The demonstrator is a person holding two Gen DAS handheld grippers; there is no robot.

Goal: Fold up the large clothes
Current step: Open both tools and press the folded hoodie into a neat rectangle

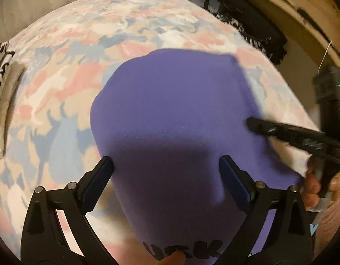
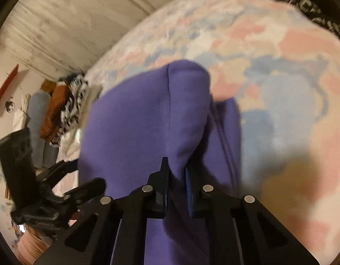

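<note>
Left hand-held gripper: jaws spread wide, hanging over the purple garment with nothing between the pads; the cloth lies below the gap and no contact shows. Blue pads face each other across the fabric.

Right hand-held gripper: jaws drawn together, pinching a raised fold of the purple garment beside a seam. In the left wrist view the same tool comes in from the right edge, its dark tip over the garment's right border, with a hand wrapped round its handle.

Purple garment: thick, fleece-like, spread on the bed, which carries a cover patterned in pink, blue, cream and tan. Dark printed lettering shows at the garment's near end in the left wrist view, partly hidden, unreadable. A fingertip pokes in at the bottom edge there.

Both views blurred by motion.

At the bed's far side, a pile of other clothes: orange-brown, blue, black-and-white patterned. Pale wall beyond.
</note>
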